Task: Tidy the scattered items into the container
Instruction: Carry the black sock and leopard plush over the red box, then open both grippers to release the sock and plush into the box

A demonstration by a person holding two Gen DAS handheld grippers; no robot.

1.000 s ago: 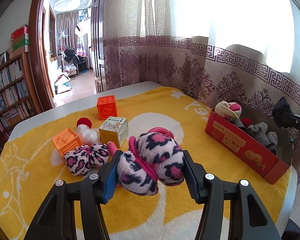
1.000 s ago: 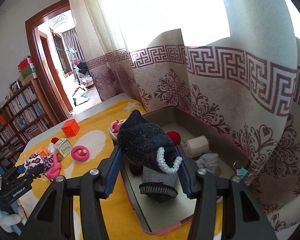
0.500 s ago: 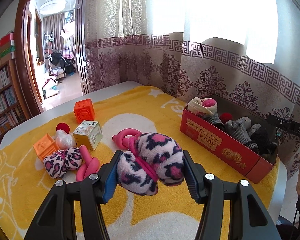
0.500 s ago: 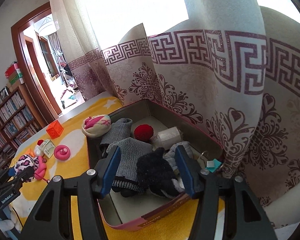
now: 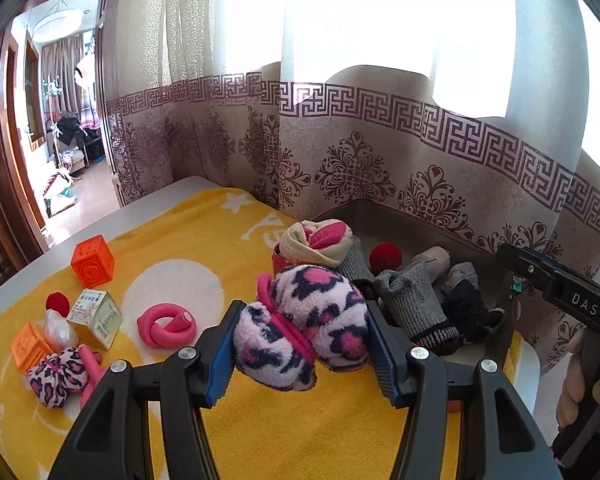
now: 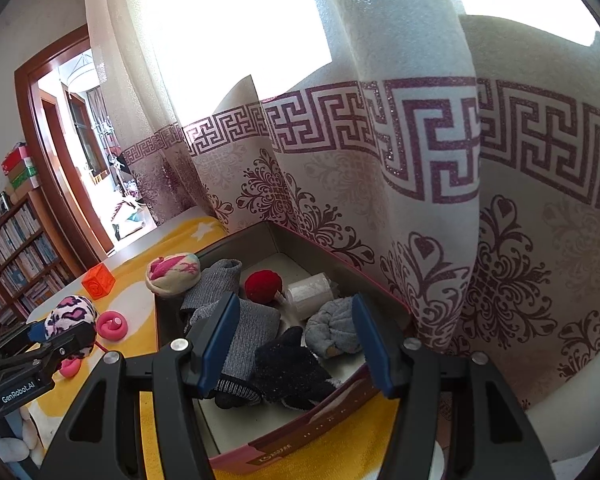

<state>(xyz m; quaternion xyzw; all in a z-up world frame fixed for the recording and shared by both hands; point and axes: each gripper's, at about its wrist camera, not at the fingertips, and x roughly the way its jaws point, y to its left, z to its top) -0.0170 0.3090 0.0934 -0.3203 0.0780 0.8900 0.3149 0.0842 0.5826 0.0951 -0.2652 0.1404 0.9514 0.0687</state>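
My left gripper (image 5: 300,350) is shut on a pink leopard-print plush bundle (image 5: 304,320) and holds it above the yellow cloth, close to the near wall of the red box (image 6: 284,446). It also shows in the right wrist view (image 6: 70,318). My right gripper (image 6: 294,350) is open and empty above the box. Under it lie a dark sock (image 6: 288,368), grey socks (image 6: 252,330), a red ball (image 6: 262,284) and a white roll (image 6: 310,290).
On the yellow cloth (image 5: 204,248) lie an orange cube (image 5: 92,261), a small carton (image 5: 96,318), a pink foam ring (image 5: 166,324), a second leopard bundle (image 5: 58,376) and another orange block (image 5: 30,346). A patterned curtain (image 6: 420,184) hangs right behind the box.
My right gripper opened and dropped the dark sock into the box, then drew back. My left gripper carried the leopard bundle rightwards to the box.
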